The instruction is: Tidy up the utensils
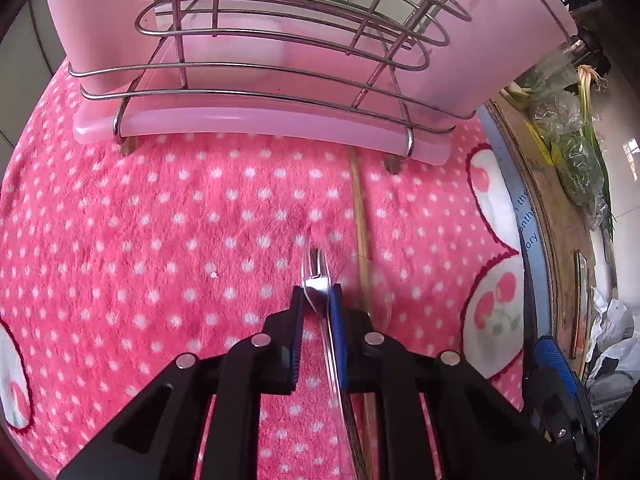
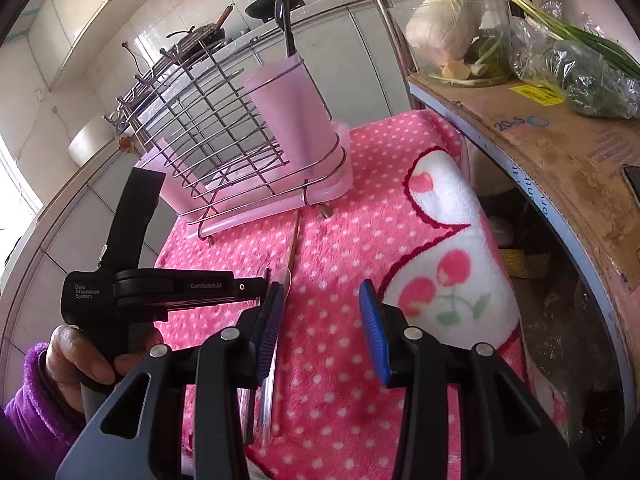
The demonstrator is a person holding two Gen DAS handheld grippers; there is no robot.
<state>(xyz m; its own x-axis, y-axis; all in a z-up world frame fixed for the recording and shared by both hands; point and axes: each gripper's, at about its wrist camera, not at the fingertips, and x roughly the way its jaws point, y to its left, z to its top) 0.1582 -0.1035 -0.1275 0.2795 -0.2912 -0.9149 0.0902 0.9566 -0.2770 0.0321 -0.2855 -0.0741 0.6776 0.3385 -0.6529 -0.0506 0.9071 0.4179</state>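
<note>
Left hand-held gripper [image 1: 316, 300] closed on a clear plastic fork [image 1: 316, 276] just above the pink dotted blanket [image 1: 160, 220], near the wire utensil rack [image 1: 260, 60] — right hand-held gripper [image 2: 320, 292] spread wide, holding nothing.

rack [image 1: 256, 92] on blanket [image 1: 160, 220] ahead of left claw [image 1: 316, 300]; chopstick [image 1: 360, 220] just right of claw; box [image 1: 560, 200] far right
</note>
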